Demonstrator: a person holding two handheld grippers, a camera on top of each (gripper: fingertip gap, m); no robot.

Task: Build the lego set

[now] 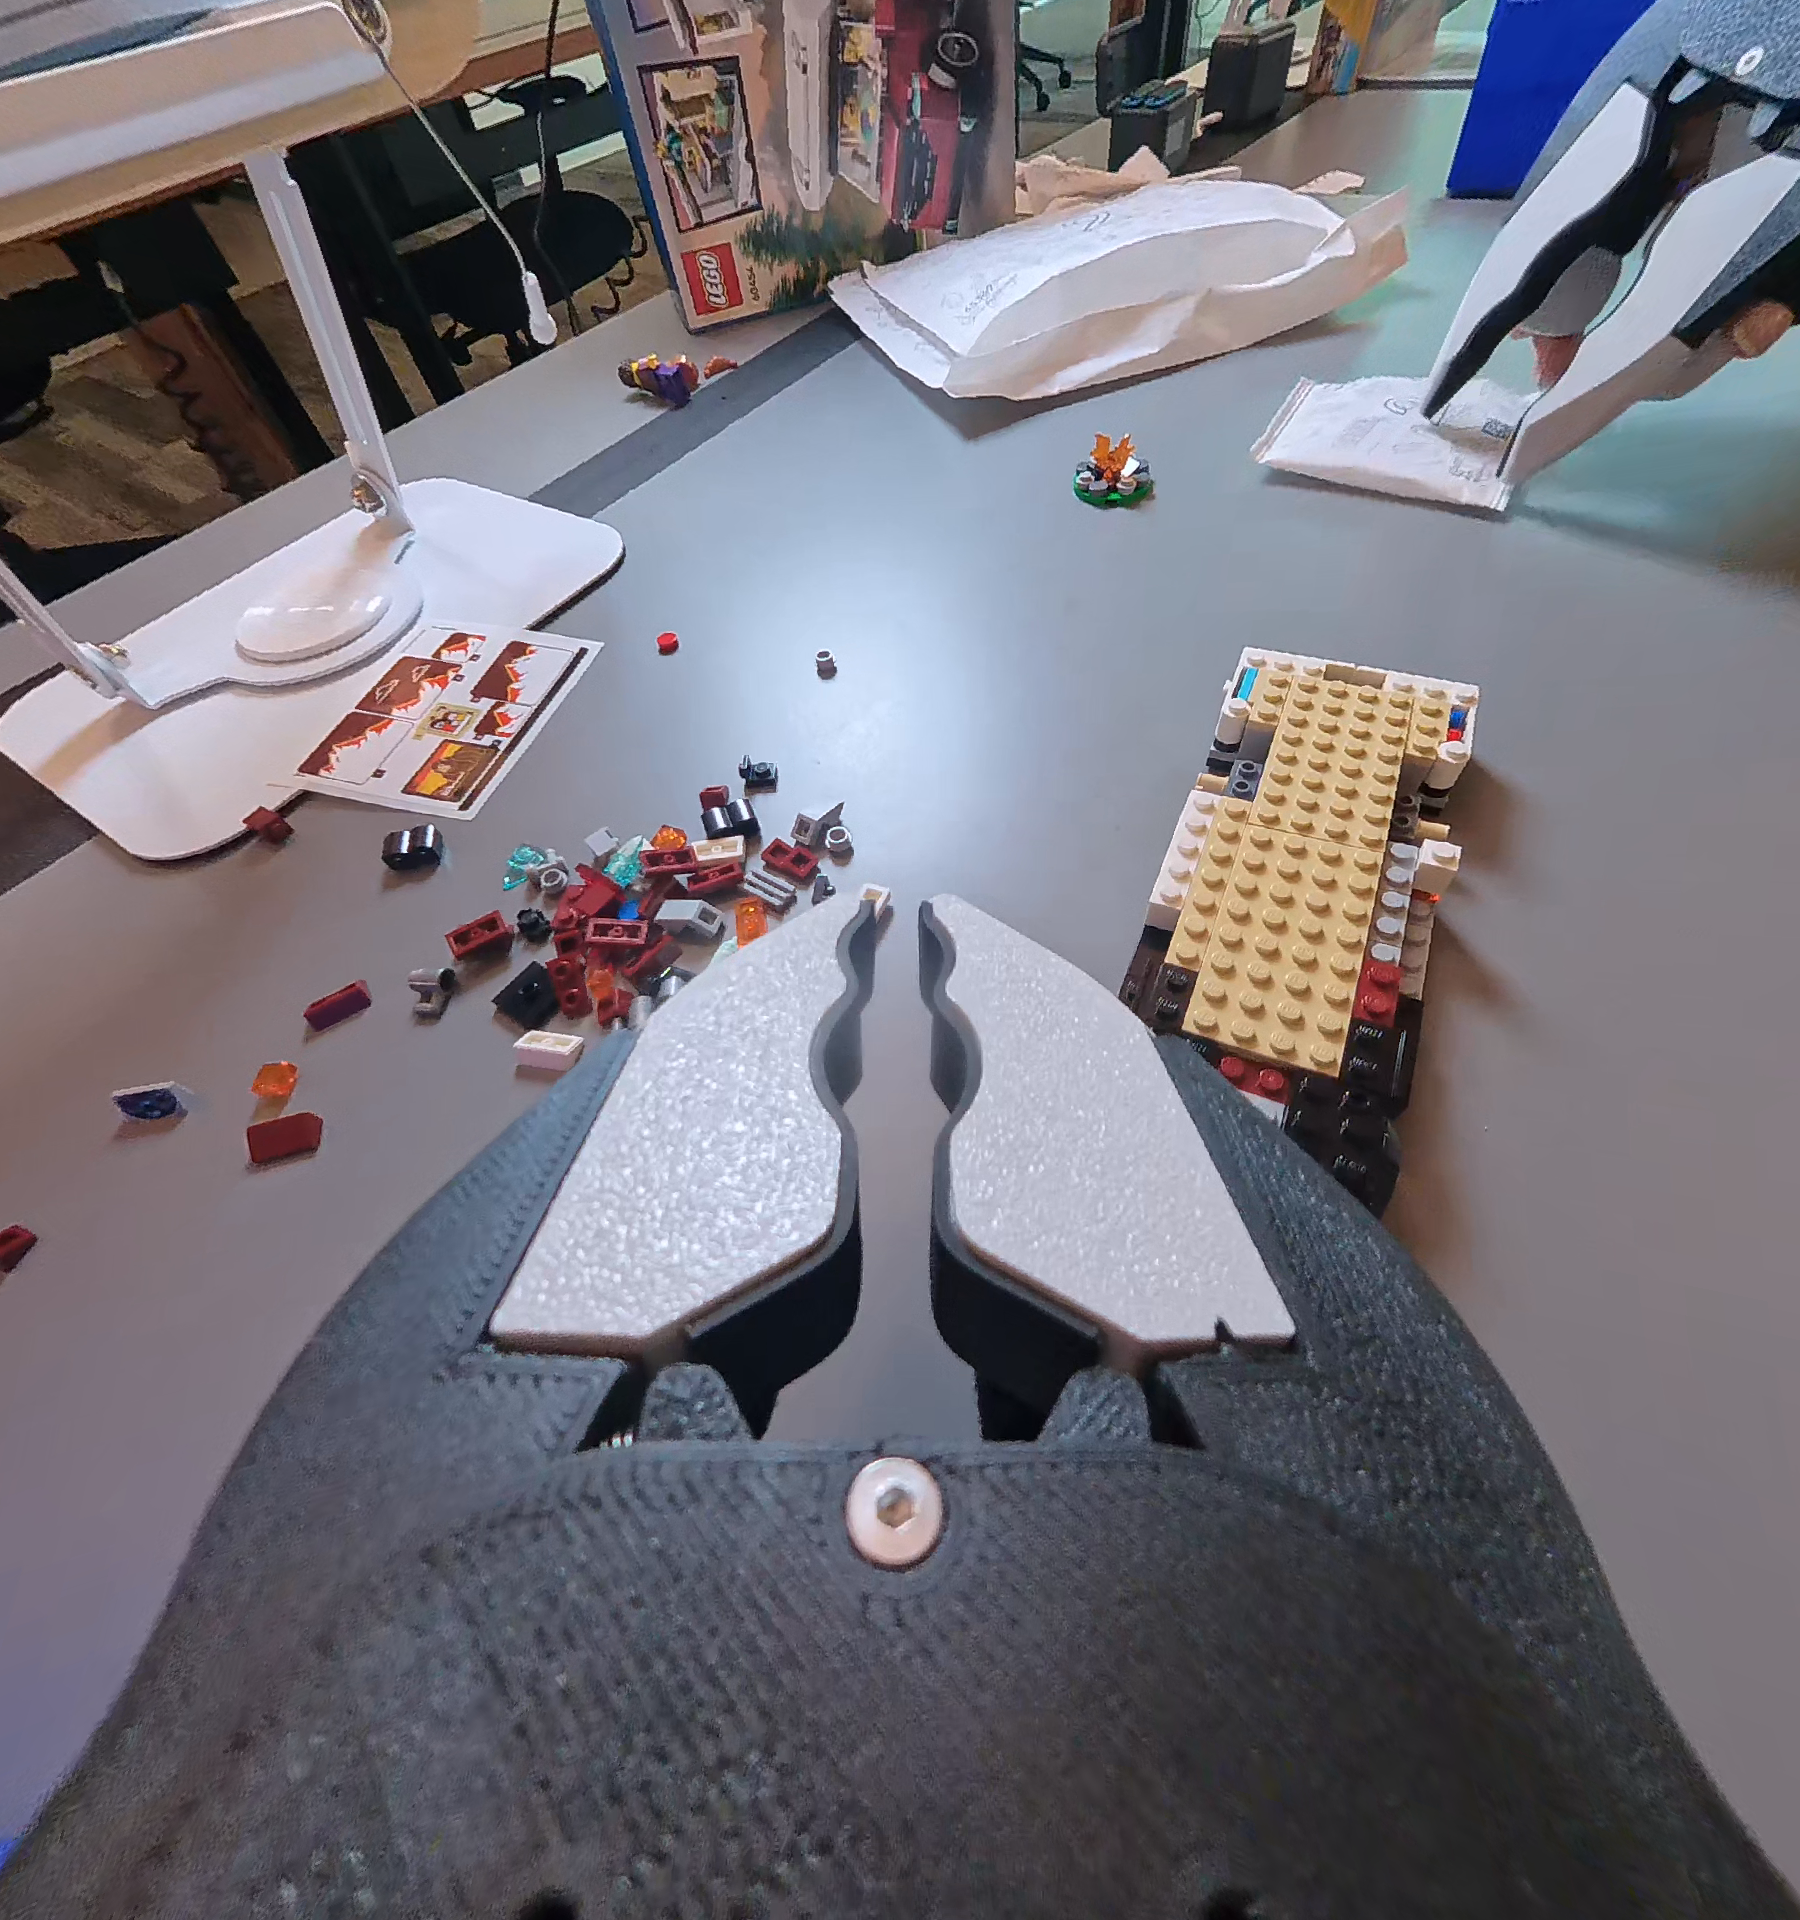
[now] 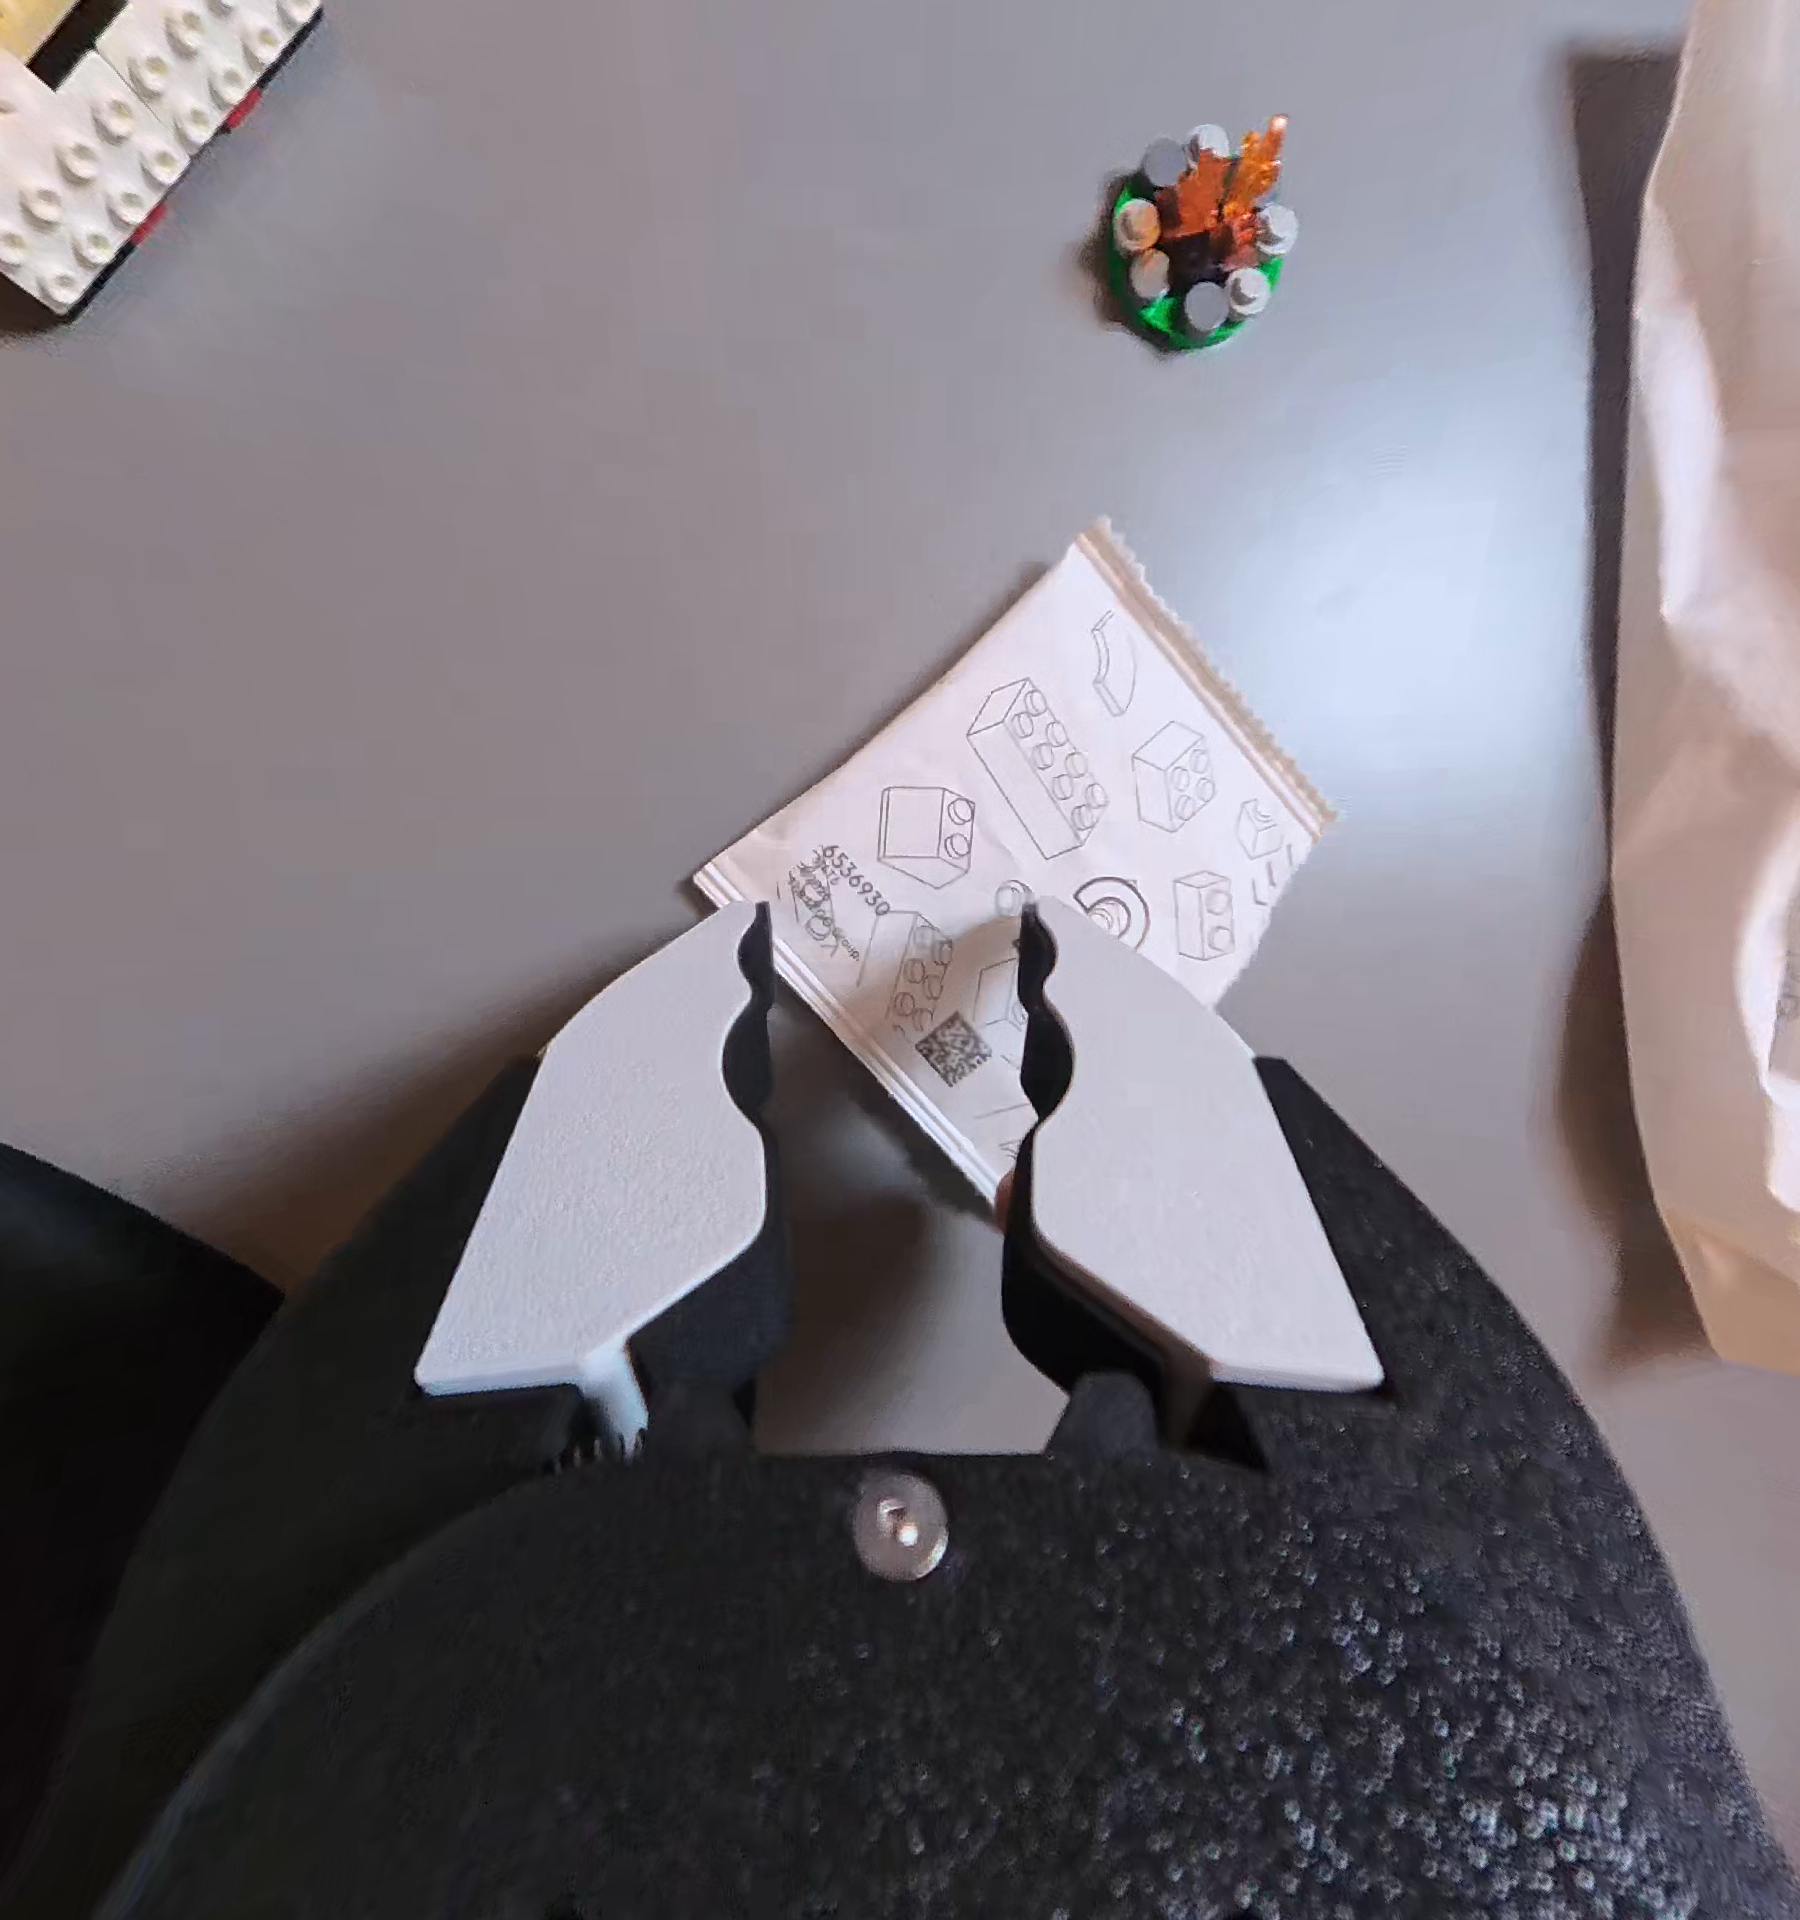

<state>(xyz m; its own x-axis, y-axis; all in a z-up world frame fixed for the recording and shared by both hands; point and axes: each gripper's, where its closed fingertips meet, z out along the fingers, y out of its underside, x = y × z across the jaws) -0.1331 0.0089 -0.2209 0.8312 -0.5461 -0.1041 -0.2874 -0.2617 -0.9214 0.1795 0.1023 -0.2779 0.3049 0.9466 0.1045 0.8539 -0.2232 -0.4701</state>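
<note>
A grey table (image 1: 979,582) is bearing a tan brick model (image 1: 1301,862) and loose bricks (image 1: 626,925). The right gripper (image 2: 891,914) is standing wide open over a small paper bag (image 2: 1062,758). The left gripper (image 1: 896,904) is gaping narrowly, holding nothing, a tiny pale brick (image 1: 875,899) lying at its fingertip.

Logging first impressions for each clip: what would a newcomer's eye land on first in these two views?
Probably the tan studded brick build to the right of the left gripper, with a scatter of loose dark red bricks to that gripper's left. Next, the right gripper, jaws apart over a small white paper bag printed with brick outlines, and the little orange-flame campfire model beyond it.
</note>
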